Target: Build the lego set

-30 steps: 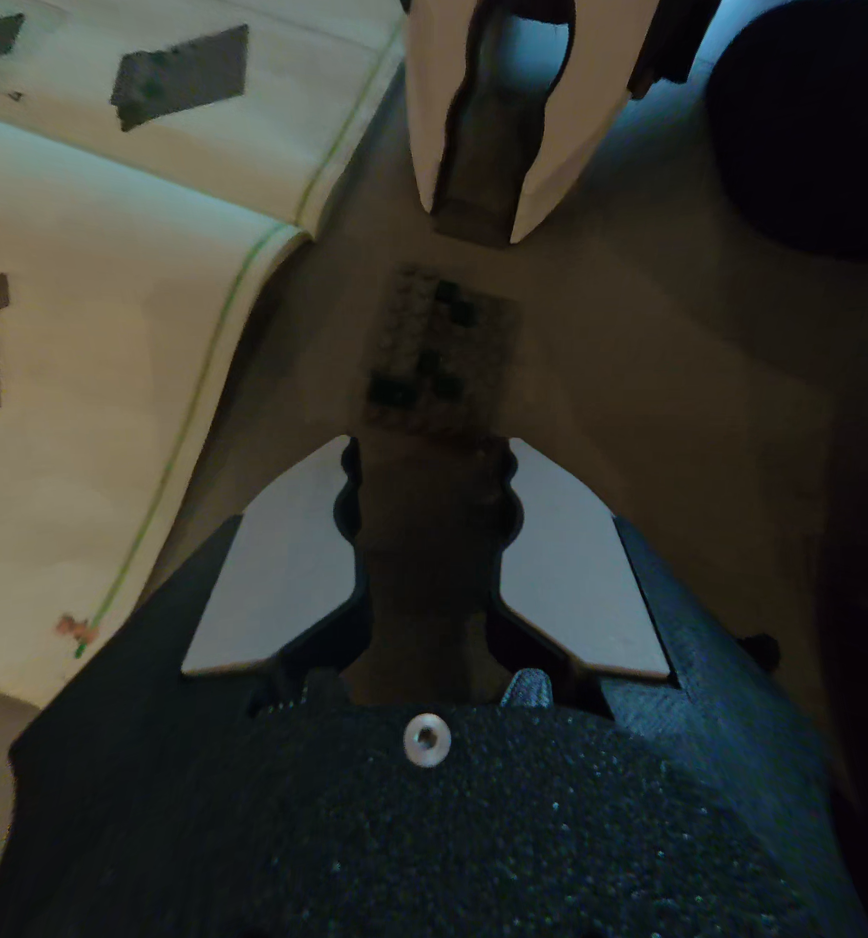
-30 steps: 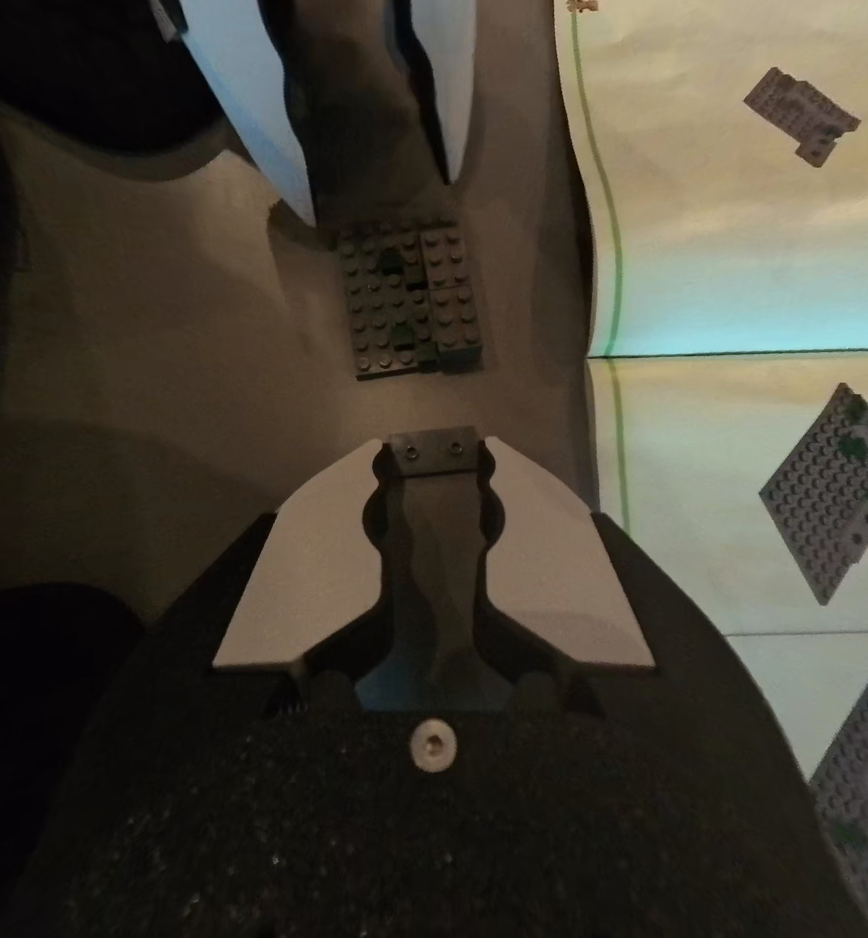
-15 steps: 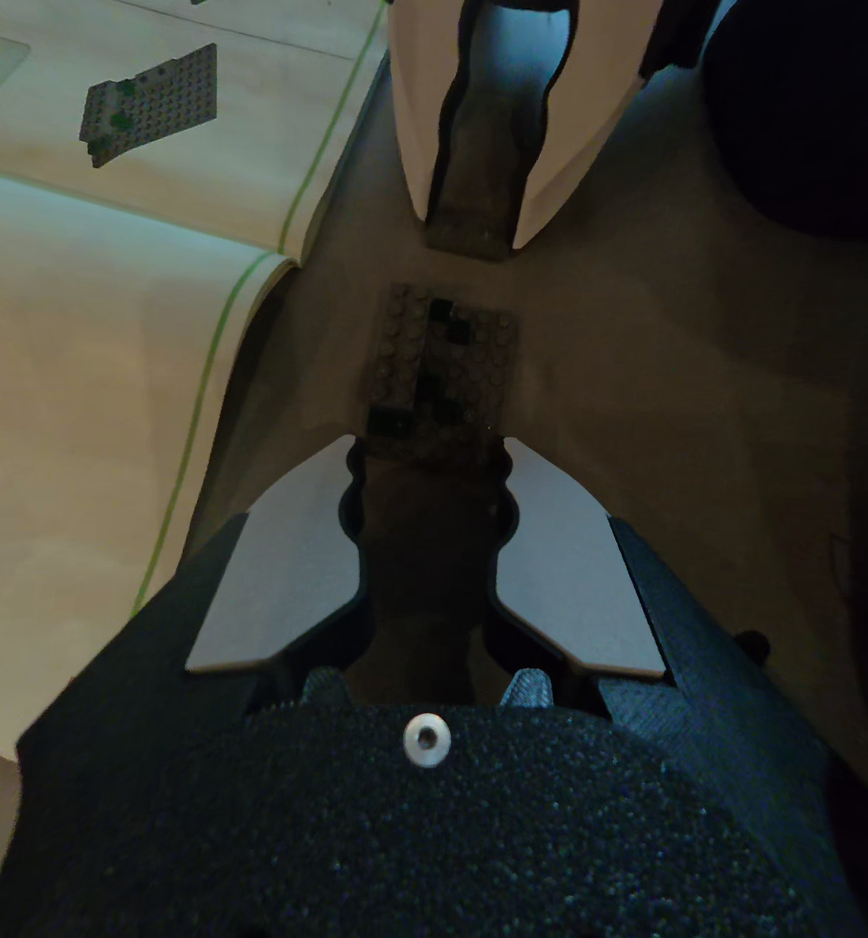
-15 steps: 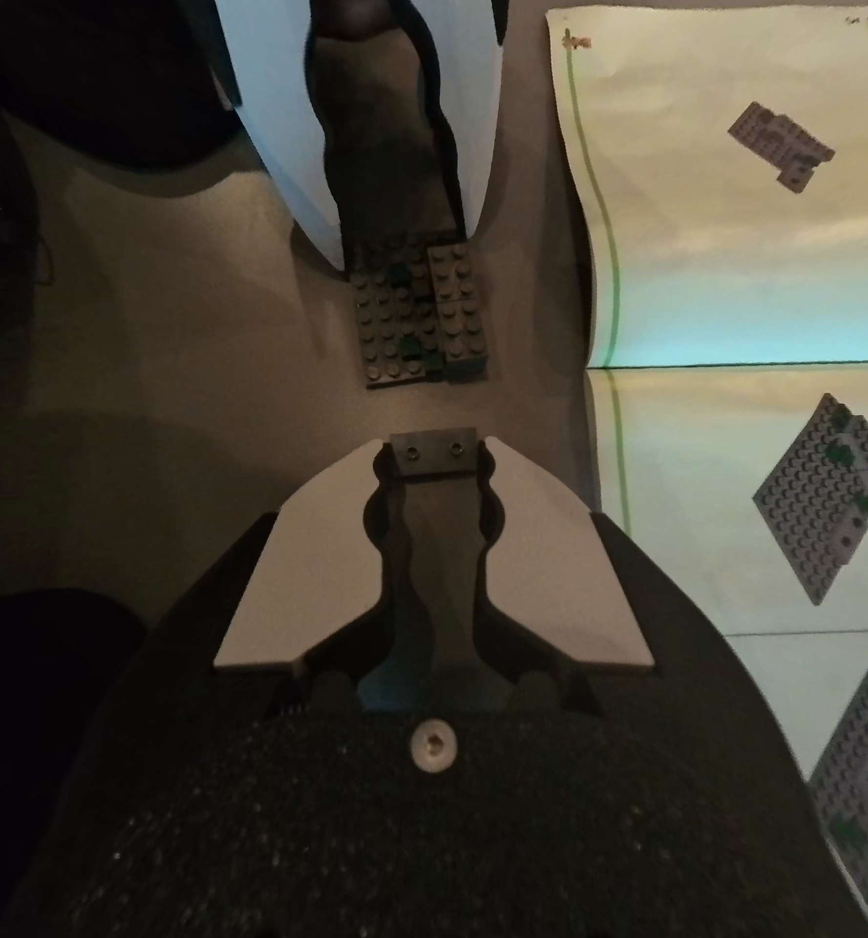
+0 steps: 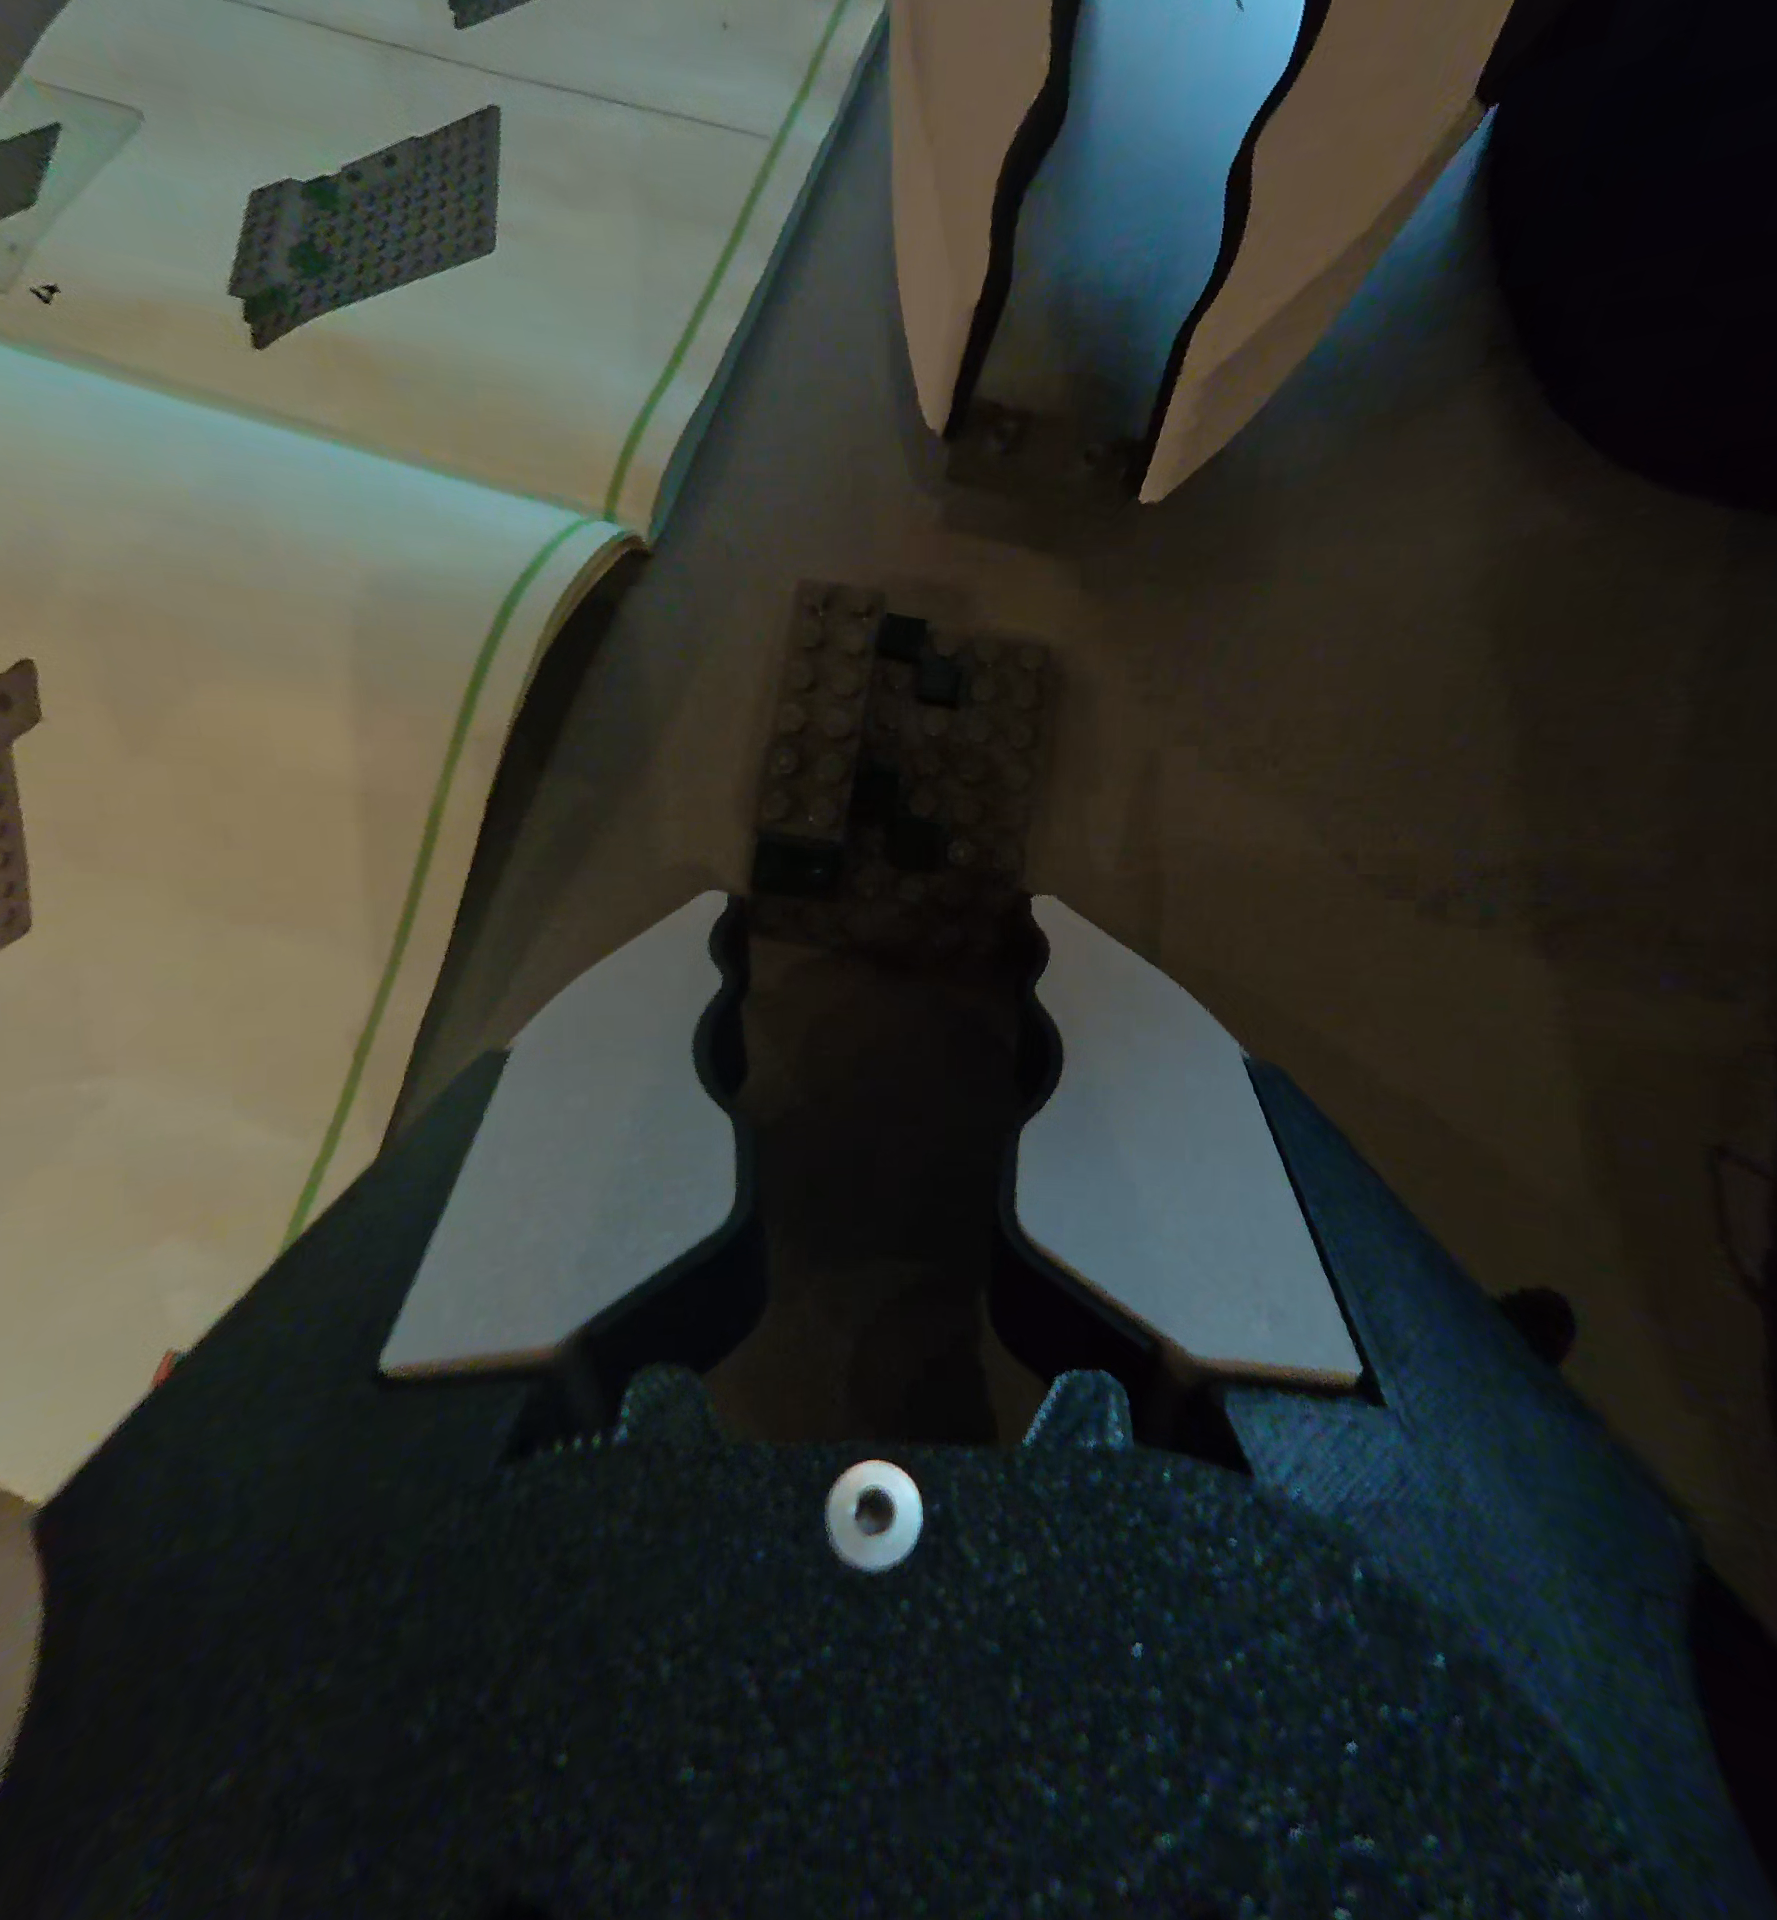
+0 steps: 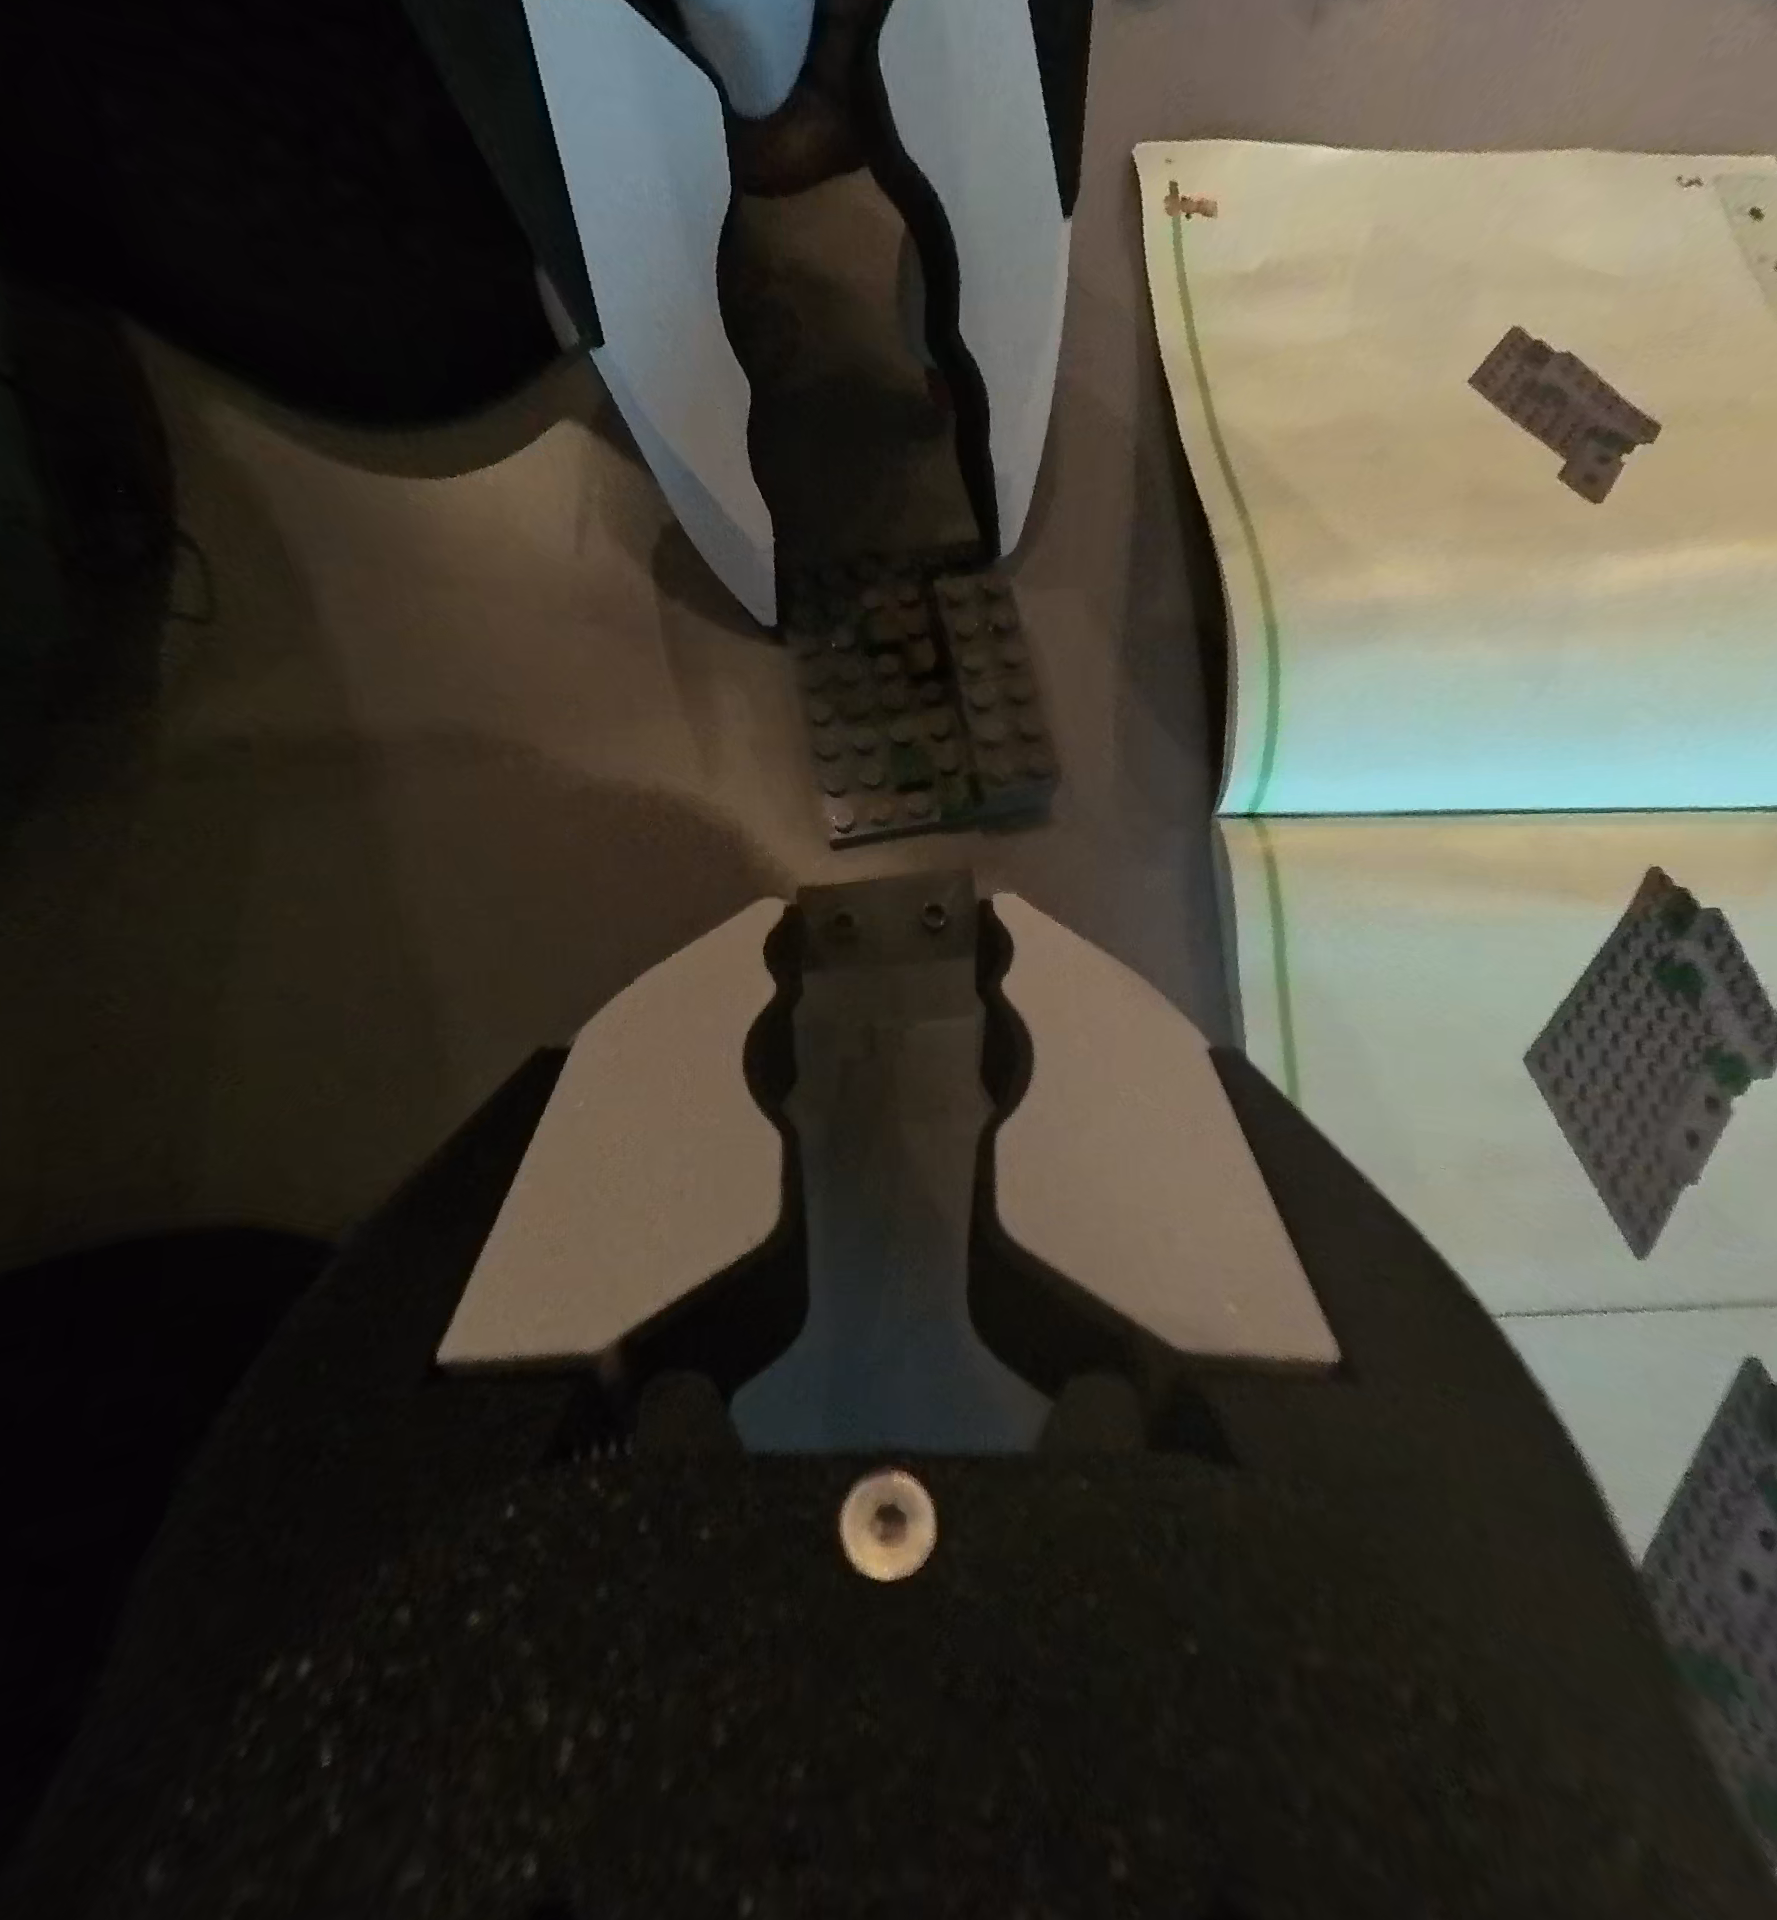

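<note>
A small dark grey Lego baseplate point(image 5: 951, 758) with a lighter grey plate along one side and a few dark green pieces lies on the table; it also shows in the right wrist view point(image 6: 915, 717). My left gripper point(image 5: 879, 914) is open, its fingertips on either side of the baseplate's near end; the right wrist view shows it point(image 6: 884, 592) from the top. My right gripper point(image 6: 884, 904) is shut on a flat grey Lego piece point(image 6: 884, 925) with two studs showing, just short of the baseplate. The left wrist view shows the right gripper point(image 5: 1045, 488) and the grey piece point(image 5: 1045, 462).
An open instruction booklet point(image 5: 240, 727) with pictures of the build lies beside the baseplate, to its right in the right wrist view point(image 6: 1538, 520). A large dark rounded object point(image 5: 1694, 260) sits on the other side point(image 6: 240, 208). The table surface point(image 5: 1383, 831) is grey-brown. Across from one pair of fingers to the other is roughly 8 cm.
My left gripper has moved forward until its fingertips flank the baseplate's end. My right gripper has come closer to the baseplate, still holding the grey piece.
</note>
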The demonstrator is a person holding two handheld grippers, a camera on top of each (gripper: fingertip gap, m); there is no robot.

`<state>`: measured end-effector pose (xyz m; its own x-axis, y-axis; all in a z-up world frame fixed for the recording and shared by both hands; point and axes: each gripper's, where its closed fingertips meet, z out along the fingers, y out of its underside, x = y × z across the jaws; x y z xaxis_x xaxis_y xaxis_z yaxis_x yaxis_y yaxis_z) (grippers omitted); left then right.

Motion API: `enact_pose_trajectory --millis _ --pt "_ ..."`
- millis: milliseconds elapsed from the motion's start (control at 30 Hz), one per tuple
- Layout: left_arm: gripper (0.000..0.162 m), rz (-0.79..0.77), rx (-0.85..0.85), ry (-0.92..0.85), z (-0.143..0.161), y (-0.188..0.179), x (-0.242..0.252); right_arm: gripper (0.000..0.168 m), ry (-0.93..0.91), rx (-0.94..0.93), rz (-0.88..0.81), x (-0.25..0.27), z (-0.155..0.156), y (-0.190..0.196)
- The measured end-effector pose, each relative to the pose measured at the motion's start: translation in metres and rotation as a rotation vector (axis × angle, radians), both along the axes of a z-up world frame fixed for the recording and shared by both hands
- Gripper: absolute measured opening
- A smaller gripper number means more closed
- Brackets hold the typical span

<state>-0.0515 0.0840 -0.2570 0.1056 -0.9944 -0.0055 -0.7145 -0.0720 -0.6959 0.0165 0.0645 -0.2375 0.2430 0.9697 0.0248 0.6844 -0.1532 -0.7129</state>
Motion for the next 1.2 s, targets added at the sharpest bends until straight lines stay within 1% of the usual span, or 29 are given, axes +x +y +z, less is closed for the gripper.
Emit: enact_pose_trajectory --millis 67,133,200,333,500,533,600,700,800,833,900,933,967,1033,1100,1167,1200 --pt "0.050 -0.001 0.000 -0.004 0.000 0.000 -0.001 0.032 -0.012 -0.009 -0.005 0.001 -0.003 0.001" --pt "0.056 -0.019 -0.031 -0.026 0.002 -0.003 -0.001 0.032 -0.025 -0.017 -0.010 0.002 -0.007 0.002" --pt "0.058 -0.017 -0.052 -0.062 0.008 -0.003 -0.001 0.033 -0.037 -0.025 -0.016 0.003 -0.011 0.002" --pt "0.056 0.010 -0.058 -0.108 0.017 0.005 -0.006 0.033 -0.063 -0.032 -0.016 0.005 -0.017 0.002" --pt "0.053 0.049 -0.059 -0.118 0.017 0.013 -0.012 0.034 -0.068 -0.034 -0.016 0.005 -0.017 0.002" --pt "0.052 0.055 -0.056 -0.116 0.017 0.015 -0.012 0.040 -0.063 -0.043 -0.017 0.005 -0.016 0.003" --pt "0.050 0.076 -0.052 -0.120 0.018 0.018 -0.013 0.047 -0.043 -0.053 -0.020 0.003 -0.010 0.004" --pt "0.047 0.123 -0.048 -0.143 0.022 0.026 -0.014 0.047 0.021 -0.034 -0.044 -0.001 0.009 0.012" --pt "0.039 0.204 -0.008 -0.152 0.025 0.043 -0.018 0.038 0.072 0.024 -0.148 -0.003 0.028 0.040" --pt "0.039 0.235 0.012 -0.152 0.027 0.050 -0.021 0.029 0.065 0.049 -0.202 -0.001 0.031 0.053" --pt "0.034 0.302 0.053 -0.140 0.030 0.069 -0.026 0.017 0.019 0.103 -0.301 0.009 0.027 0.081" --pt "0.032 0.333 0.085 -0.126 0.031 0.079 -0.029 0.013 -0.023 0.118 -0.335 0.016 0.020 0.093" --pt "0.031 0.357 0.113 -0.096 0.030 0.090 -0.033 0.013 -0.064 0.116 -0.356 0.023 0.012 0.101" --pt "0.028 0.382 0.141 -0.035 0.025 0.106 -0.038 0.012 -0.091 0.092 -0.376 0.031 0.000 0.107" --pt "0.022 0.398 0.133 0.032 0.014 0.118 -0.043 0.009 -0.114 0.101 -0.377 0.036 -0.007 0.108" --pt "0.017 0.407 0.111 0.086 0.004 0.122 -0.047 0.006 -0.153 0.124 -0.368 0.040 -0.013 0.105" --pt "0.014 0.402 0.097 0.097 0.000 0.121 -0.047 0.002 -0.152 0.129 -0.361 0.040 -0.013 0.102"
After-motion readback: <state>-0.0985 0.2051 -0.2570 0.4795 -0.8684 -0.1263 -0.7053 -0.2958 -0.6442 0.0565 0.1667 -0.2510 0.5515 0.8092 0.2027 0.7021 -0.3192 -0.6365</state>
